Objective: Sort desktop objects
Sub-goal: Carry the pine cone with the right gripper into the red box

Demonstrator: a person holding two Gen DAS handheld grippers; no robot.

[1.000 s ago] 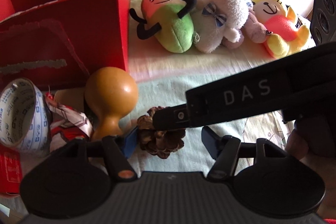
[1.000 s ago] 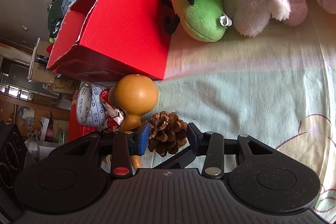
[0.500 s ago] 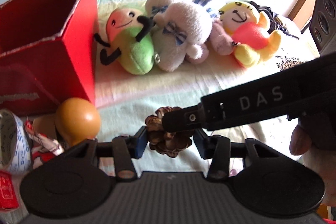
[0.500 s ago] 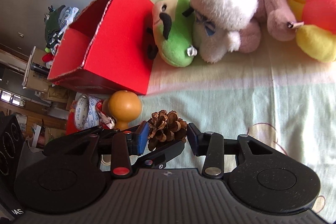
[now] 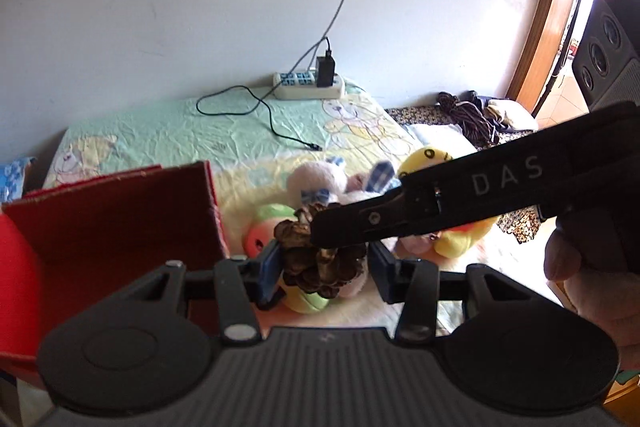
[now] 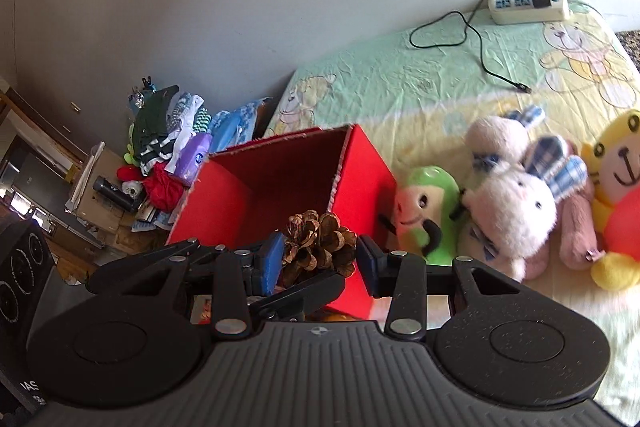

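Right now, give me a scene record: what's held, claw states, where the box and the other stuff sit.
held: pine cone, up in the air
right claw: pads touch both sides of the cone
left claw: brackets the same cone; gap at one pad, grip unclear
red box: open top, just behind the cone
plush toys: in a row right of the box
power strip: far edge, by the wall

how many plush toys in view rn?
3, in a row right of the red box: green plush against the box wall, white bunny in the middle, yellow plush at the far right. A pinkish part between bunny and yellow might be a fourth.
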